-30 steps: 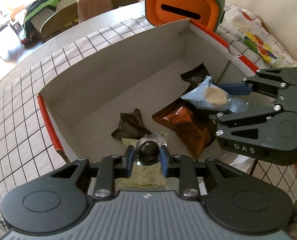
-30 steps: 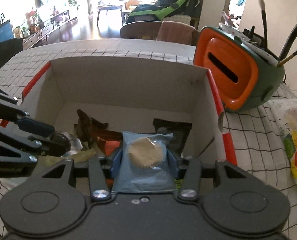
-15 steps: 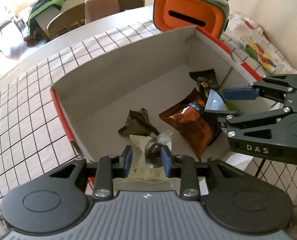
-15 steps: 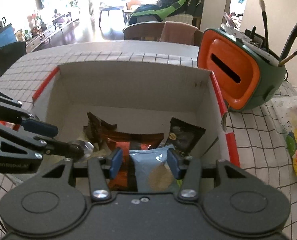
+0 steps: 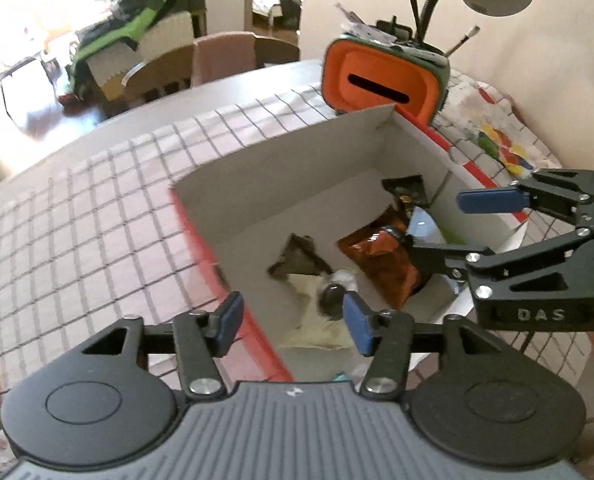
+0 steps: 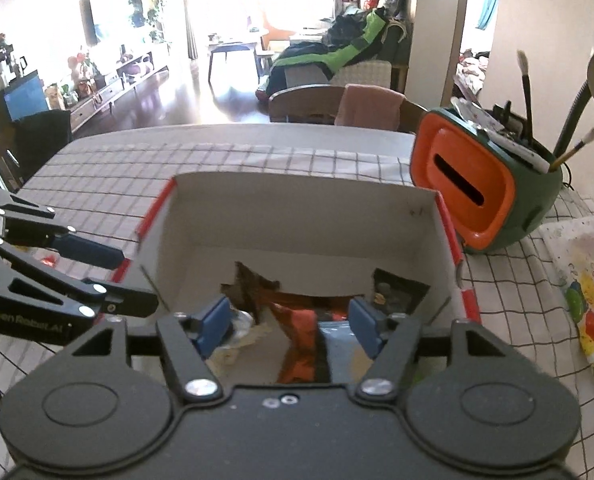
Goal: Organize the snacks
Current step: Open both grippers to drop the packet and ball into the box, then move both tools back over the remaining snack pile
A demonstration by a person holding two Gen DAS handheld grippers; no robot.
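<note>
The left hand-held gripper (image 5: 293, 322) is held wide above the near edge of the white box (image 5: 281, 168), and nothing is gripped between its blue pads (image 5: 359, 322). The right hand-held gripper (image 6: 293, 324) is spread wide too, and nothing is held in it. It is seen from the side in the left wrist view, over the right wall of the box.

The box is set on the table (image 5: 89, 216), which is covered by a checked cloth. Red strips are seen along the box's rims. All the snacks are found inside the box. A shiny orange-brown snack bag (image 5: 381, 264) is laid near the middle of the floor. A light blue packet (image 6: 347, 354) is placed just beside it, toward the right wall. A dark packet (image 5: 407, 192) is seen near the far right corner. A small dark crumpled wrapper (image 5: 297, 258) is laid to the left of the orange-brown bag. A clear wrapped dark round sweet (image 5: 333, 292) is rested on a pale flat packet (image 5: 313, 332) near the front.

An orange and green holder (image 6: 481, 184) with brushes in it is stood just behind the box's far right corner.
</note>
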